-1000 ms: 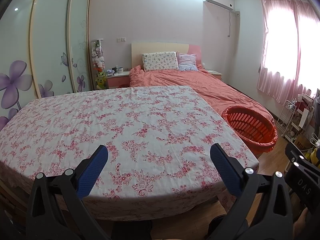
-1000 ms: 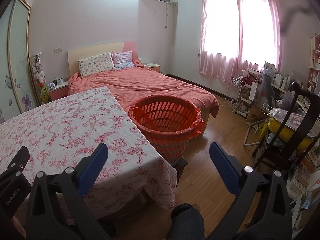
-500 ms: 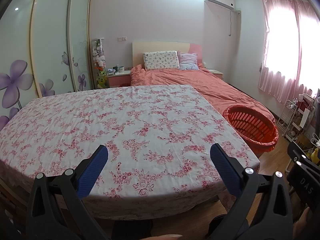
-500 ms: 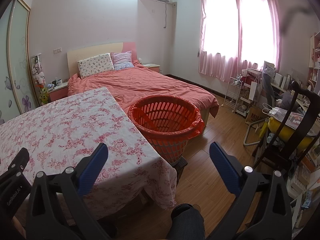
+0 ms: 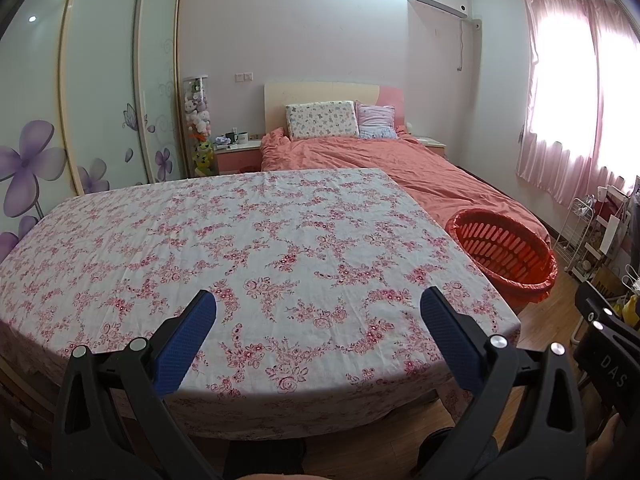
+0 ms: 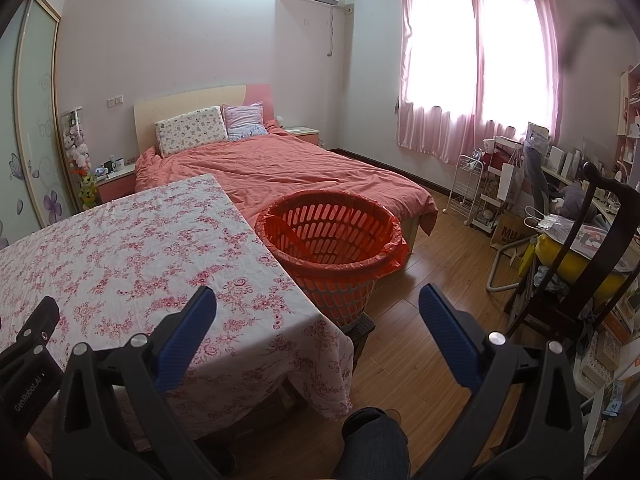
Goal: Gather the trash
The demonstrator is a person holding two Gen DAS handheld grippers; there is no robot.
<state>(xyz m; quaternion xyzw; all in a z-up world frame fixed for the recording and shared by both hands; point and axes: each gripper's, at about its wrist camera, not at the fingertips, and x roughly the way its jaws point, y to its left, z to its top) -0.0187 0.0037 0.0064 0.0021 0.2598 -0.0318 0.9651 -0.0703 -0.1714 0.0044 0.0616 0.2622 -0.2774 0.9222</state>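
Observation:
An orange slatted basket [image 6: 332, 248] lined with an orange bag stands on the floor between the table and the bed; it also shows in the left wrist view [image 5: 506, 252]. My left gripper [image 5: 318, 308] is open and empty, held over the near edge of the table with the floral cloth [image 5: 248, 240]. My right gripper [image 6: 318, 308] is open and empty, held above the table's right corner [image 6: 280, 312] and the wood floor, short of the basket. I see no loose trash on the cloth.
A bed with an orange cover [image 6: 288, 168] lies behind the basket. A dark wooden chair [image 6: 592, 248], a white cart [image 6: 470, 188] and cluttered shelves stand at the right. Wardrobe doors [image 5: 92, 92] line the left wall. The person's knee [image 6: 372, 436] is below.
Both views have shifted very slightly; the basket sits a little lower and further right in the left wrist view. Both grippers stay open and empty.

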